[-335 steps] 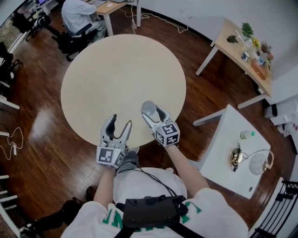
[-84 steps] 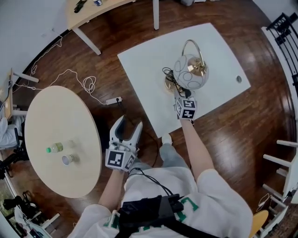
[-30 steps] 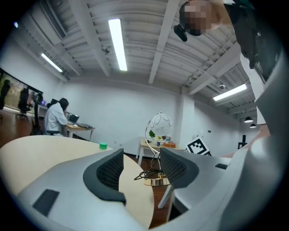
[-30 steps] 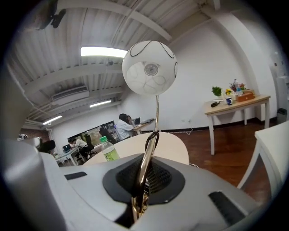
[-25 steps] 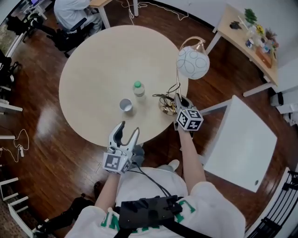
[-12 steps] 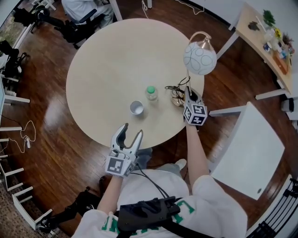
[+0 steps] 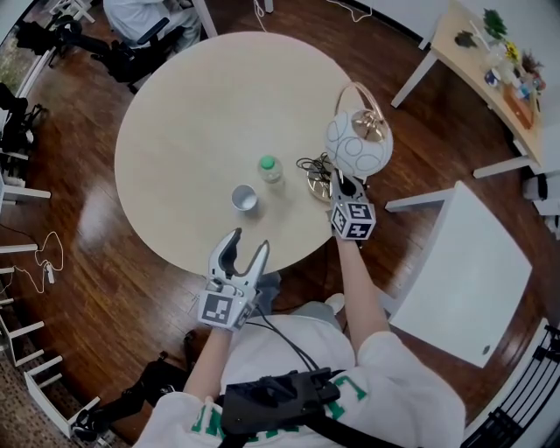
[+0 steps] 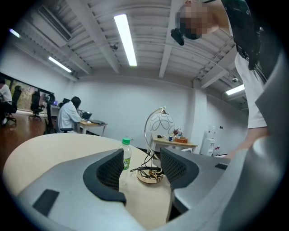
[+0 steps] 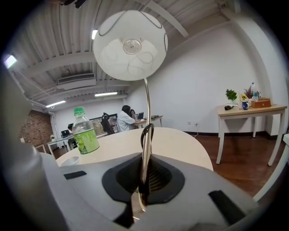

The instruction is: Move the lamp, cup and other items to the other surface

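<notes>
The lamp, with a white globe shade (image 7: 359,149) and a gold base (image 7: 317,185), stands near the right rim of the round beige table (image 7: 192,114). My right gripper (image 7: 339,182) is shut on its thin metal stem (image 9: 145,131), and the shade (image 9: 130,45) looms above the jaws. A green-capped bottle (image 7: 269,168) and a small cup (image 7: 244,198) stand left of the base. My left gripper (image 7: 244,248) hovers open over the table's near edge, holding nothing. The left gripper view shows the bottle (image 8: 126,153) and the lamp base (image 8: 149,176) between that gripper's (image 8: 141,168) spread jaws, further off.
A white rectangular table (image 7: 464,271) stands to the right, over dark wood floor. A wooden desk (image 7: 490,61) with plants and small items is at the upper right. A seated person (image 7: 144,17) and office chairs are beyond the round table's far left.
My right gripper has come down with the lamp, so the shade now sits lower and closer to the bottle. The left gripper has barely shifted and stays open.
</notes>
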Action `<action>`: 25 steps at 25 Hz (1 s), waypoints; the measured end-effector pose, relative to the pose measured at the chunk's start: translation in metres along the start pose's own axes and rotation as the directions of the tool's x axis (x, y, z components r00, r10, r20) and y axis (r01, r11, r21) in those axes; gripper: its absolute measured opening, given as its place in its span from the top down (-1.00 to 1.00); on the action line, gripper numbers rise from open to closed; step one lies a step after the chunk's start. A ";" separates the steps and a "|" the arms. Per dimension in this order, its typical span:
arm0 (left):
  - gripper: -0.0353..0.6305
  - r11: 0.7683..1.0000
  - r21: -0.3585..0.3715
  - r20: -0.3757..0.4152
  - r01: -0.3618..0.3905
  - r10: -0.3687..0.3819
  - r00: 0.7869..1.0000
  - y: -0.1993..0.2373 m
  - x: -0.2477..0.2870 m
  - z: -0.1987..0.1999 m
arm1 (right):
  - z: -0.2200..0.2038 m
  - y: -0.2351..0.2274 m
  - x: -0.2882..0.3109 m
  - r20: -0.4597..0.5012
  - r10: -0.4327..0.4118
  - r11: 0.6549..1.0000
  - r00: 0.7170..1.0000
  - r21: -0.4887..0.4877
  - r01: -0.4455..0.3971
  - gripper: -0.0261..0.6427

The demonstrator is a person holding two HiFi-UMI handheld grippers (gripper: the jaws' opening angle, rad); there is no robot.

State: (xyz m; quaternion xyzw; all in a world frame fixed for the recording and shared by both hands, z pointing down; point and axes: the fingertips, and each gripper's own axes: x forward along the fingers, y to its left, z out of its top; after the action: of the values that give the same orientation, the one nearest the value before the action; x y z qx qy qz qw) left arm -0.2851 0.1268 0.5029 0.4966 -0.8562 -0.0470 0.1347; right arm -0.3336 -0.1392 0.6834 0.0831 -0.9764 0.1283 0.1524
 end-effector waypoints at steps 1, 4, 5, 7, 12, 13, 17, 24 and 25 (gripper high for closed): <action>0.19 1.000 0.001 0.002 -0.002 0.002 1.000 -0.001 -0.002 0.000 | -0.004 0.000 -0.002 -0.006 0.000 1.000 1.000 -0.005 0.000 0.92; 0.19 1.000 0.001 0.005 -0.018 0.018 1.000 -0.002 -0.010 0.001 | -0.021 -0.005 -0.009 -0.022 -0.015 1.000 1.000 -0.024 0.014 0.92; 0.19 1.000 0.003 0.007 -0.022 0.022 1.000 -0.002 -0.014 0.001 | -0.025 -0.007 -0.012 -0.021 -0.019 1.000 1.000 -0.025 0.019 0.92; 0.19 0.999 0.015 0.012 -0.028 0.028 1.000 -0.001 -0.021 0.002 | -0.024 -0.006 -0.014 -0.007 -0.016 1.000 1.000 -0.004 0.016 0.91; 0.19 0.998 0.057 0.030 -0.036 0.034 0.999 0.004 -0.042 -0.008 | -0.023 -0.005 -0.014 0.030 0.010 1.000 0.999 0.005 -0.011 0.61; 0.19 0.998 0.059 0.033 -0.029 0.027 0.999 0.002 -0.045 -0.008 | -0.023 -0.002 -0.017 0.035 0.031 0.999 0.999 0.011 -0.031 0.19; 0.19 0.997 0.064 0.037 0.031 -0.034 0.999 -0.009 -0.048 -0.009 | -0.018 0.005 -0.044 0.037 0.044 0.999 0.998 0.004 -0.044 -0.17; 0.19 0.967 0.097 0.043 0.234 -0.239 0.970 -0.060 -0.011 -0.003 | 0.031 -0.008 -0.154 0.167 -0.066 0.997 0.984 -0.036 0.073 -0.17; 0.19 0.956 0.105 0.044 0.272 -0.278 0.960 -0.074 -0.001 -0.001 | 0.041 -0.012 -0.177 0.200 -0.087 0.995 0.976 -0.035 0.096 -0.16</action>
State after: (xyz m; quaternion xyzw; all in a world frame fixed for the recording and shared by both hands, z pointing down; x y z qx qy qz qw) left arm -0.2224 0.0907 0.4876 0.6153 -0.7835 -0.0376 0.0774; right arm -0.1764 -0.1405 0.5918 0.1369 -0.9845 0.0906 0.0621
